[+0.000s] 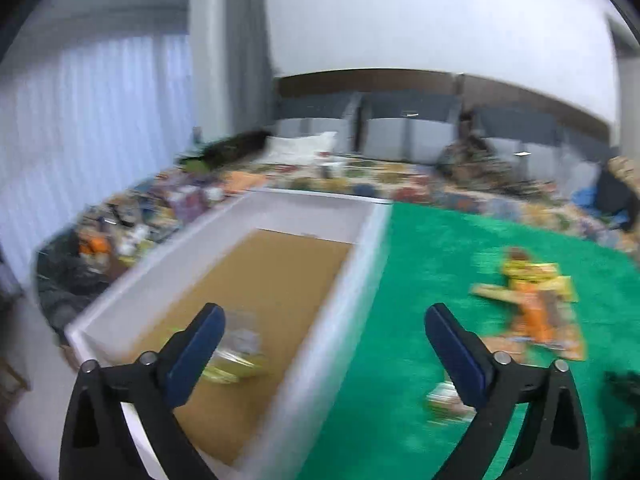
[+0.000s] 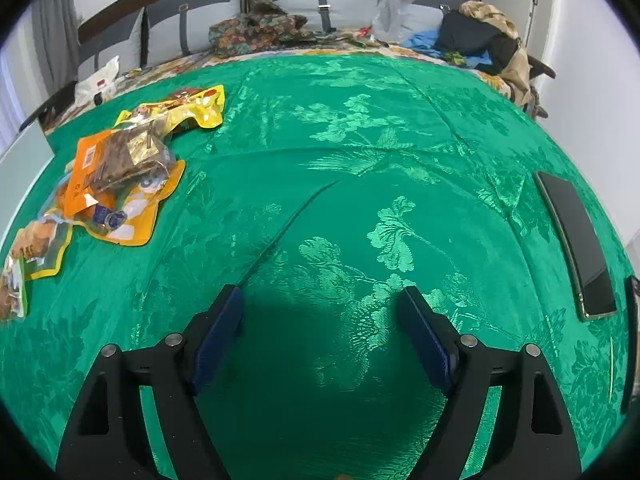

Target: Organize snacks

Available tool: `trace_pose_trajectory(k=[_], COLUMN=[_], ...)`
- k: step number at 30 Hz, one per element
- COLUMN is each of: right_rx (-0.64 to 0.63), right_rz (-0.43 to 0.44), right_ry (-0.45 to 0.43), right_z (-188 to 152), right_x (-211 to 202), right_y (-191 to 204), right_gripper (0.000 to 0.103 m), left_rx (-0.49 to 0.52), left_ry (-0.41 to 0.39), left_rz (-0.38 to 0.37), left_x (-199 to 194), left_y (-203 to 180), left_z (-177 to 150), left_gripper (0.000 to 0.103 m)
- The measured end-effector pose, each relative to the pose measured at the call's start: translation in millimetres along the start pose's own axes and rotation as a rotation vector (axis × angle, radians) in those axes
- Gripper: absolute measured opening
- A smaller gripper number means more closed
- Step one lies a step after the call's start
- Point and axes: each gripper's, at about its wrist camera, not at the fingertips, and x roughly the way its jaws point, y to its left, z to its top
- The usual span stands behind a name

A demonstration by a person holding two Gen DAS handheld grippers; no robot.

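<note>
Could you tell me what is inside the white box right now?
One clear snack packet lies on the white box's brown floor; the left gripper's finger partly hides it. The nearest corner is covered.

The right gripper (image 2: 320,312) hangs over the green cloth (image 2: 340,140) with its jaws spread wide and nothing between them; taking the cloth as landmark, the snack packets (image 2: 116,172) lie heaped on its left side, orange and yellow pouches overlapping; a dark phone (image 2: 576,240) lies near its right edge; rumpled clothes (image 2: 480,40) sit beyond its far right corner.
</note>
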Motion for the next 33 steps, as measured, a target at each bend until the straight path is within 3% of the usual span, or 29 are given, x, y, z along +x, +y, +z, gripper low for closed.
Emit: trace_pose_trajectory(k=[3, 6, 10, 13, 15, 19, 33], right_rx=[0.001, 0.001, 0.000, 0.000, 0.001, 0.000, 0.000], right_rz=[0.000, 0.001, 0.000, 0.000, -0.001, -0.001, -0.002], right_ry=[0.000, 0.000, 0.001, 0.001, 0.001, 0.001, 0.002], right_z=[-0.4, -0.2, -0.2, -0.1, -0.2, -0.1, -0.2], right_x=[-0.4, -0.5, -0.5, -0.6, -0.7, -1.0, -1.4], right_y=[0.0, -0.2, -0.2, -0.5, -0.6, -0.7, -1.1], right_gripper=[0.084, 0.084, 0.084, 0.085, 0.085, 0.085, 0.085], left_rx=[0.009, 0.062, 0.197, 0.302, 0.308, 0.217, 0.248], left_ry=[0.108, 0.233, 0.361, 0.412, 0.423, 0.424, 0.346], left_rz=[-0.160, -0.233, -0.252, -0.218, -0.209, -0.240, -0.278], left_x=[5.2, 23.7, 52.9, 71.0, 77.4, 78.8, 74.2], left_y=[-37.4, -73.8, -106.0, -122.6, -122.4, -105.5, -99.2], left_z=[-24.7, -63.2, -110.4, -133.5, -142.9, -141.4, -150.6], left_gripper=[0.100, 0.100, 0.100, 0.100, 0.102, 0.103, 0.103])
